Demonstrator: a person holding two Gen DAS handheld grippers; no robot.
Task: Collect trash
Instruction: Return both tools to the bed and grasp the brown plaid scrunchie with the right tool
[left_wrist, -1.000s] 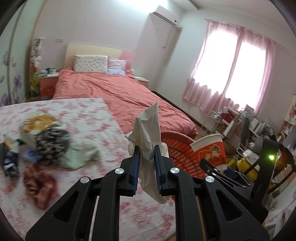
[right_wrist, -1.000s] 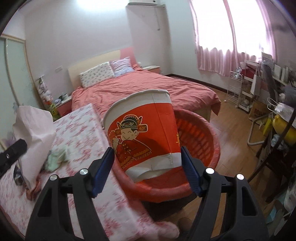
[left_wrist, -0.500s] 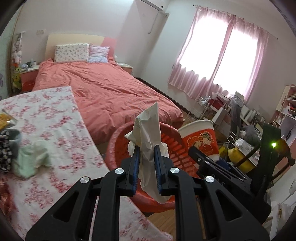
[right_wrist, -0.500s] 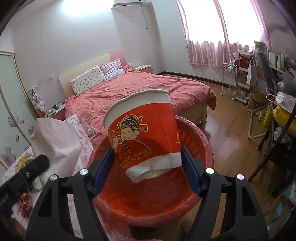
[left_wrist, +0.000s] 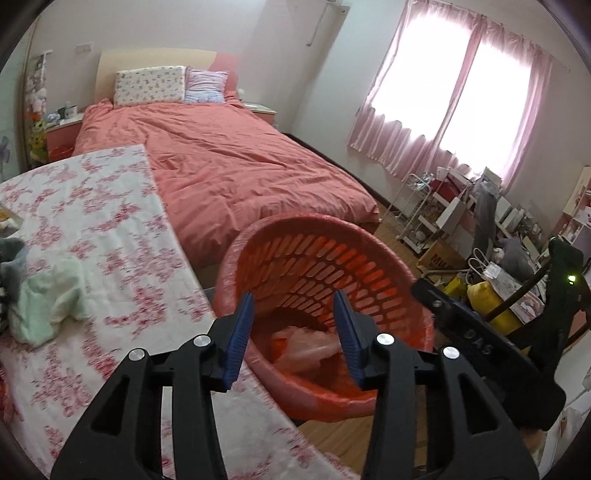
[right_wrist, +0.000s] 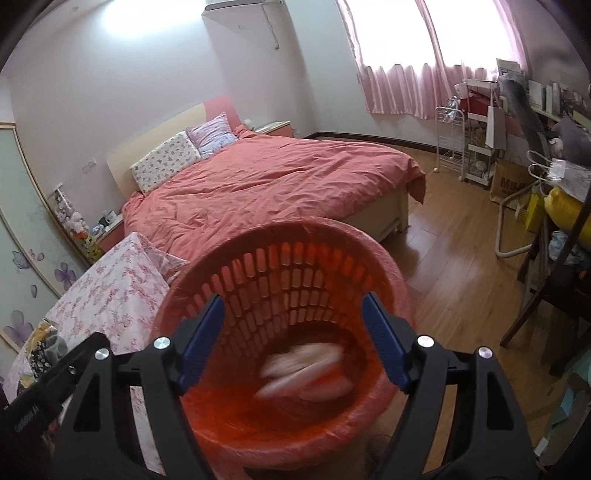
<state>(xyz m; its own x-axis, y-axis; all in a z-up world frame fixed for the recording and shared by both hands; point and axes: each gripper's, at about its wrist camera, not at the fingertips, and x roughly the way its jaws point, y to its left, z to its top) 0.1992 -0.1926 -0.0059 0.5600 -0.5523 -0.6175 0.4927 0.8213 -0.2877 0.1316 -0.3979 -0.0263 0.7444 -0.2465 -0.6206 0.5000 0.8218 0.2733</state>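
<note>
On the left, the floral-cloth tabletop (left_wrist: 92, 236) carries a crumpled pale-green soft cloth (left_wrist: 51, 295) near its edge; whether it counts as trash I cannot tell. It looks limp and light, so I judge a pinch into a raised fold would hold better than a flat approach.

My left gripper (left_wrist: 293, 328) has just been opening; its fingers stand moderately apart with nothing between them, over the red slotted plastic basket with a thin plastic liner (left_wrist: 369, 254). Pale, blurred paper trash (left_wrist: 303, 347) lies at the basket's bottom: light and crushable, to my judgement.

My right gripper (right_wrist: 293, 339) has widened slightly and holds nothing, fingers wide over the same basket. A blurred whitish item (right_wrist: 303, 365) sits low inside; I cannot identify it.
</note>
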